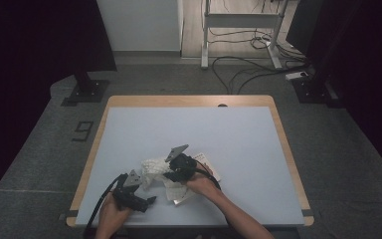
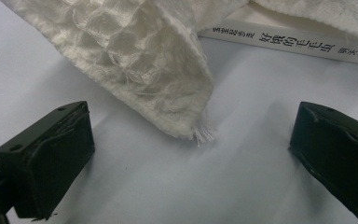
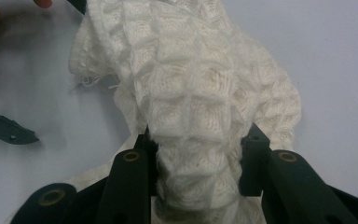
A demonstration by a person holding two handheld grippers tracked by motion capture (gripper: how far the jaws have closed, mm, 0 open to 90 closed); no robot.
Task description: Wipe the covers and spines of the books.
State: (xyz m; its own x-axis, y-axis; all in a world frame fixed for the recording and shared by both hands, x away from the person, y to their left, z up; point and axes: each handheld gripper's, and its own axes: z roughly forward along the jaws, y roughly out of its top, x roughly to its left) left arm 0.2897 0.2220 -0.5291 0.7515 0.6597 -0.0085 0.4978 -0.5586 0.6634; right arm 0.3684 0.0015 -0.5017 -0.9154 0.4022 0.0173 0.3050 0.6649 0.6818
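My right gripper (image 3: 198, 154) is pinched on the white waffle-weave cloth (image 3: 191, 98): in the right gripper view a thick bunch of it sits squeezed betw. the two black jaws, w/ the rest of the fabric mounding up beyond them toward my other tool. My left gripper (image 2: 191, 149) is spread wide, nothing betw. the jaws; in the left gripper view they stand well apart on either side of bare tabletop, and a frayed corner of the cloth (image 2: 168, 88) hangs just beyond them, not touching either pad. Taking the cloth as ref. pt: in the high view it (image 1: 154, 169) lies bunched on the near half of the light blue-grey table (image 1: 189, 129), slightly left of centre. The right gripper (image 1: 171, 175) is on its right side, in contact; the left gripper (image 1: 150, 199) is just beside its near-left edge. A thin white book (image 1: 207, 162) lies under and right of the cloth, partly covered; its spine w/ printed characters (image 2: 298, 44) shows past the cloth's corner in the left gripper view. My hands come in from the table's near edge, below the cloth.
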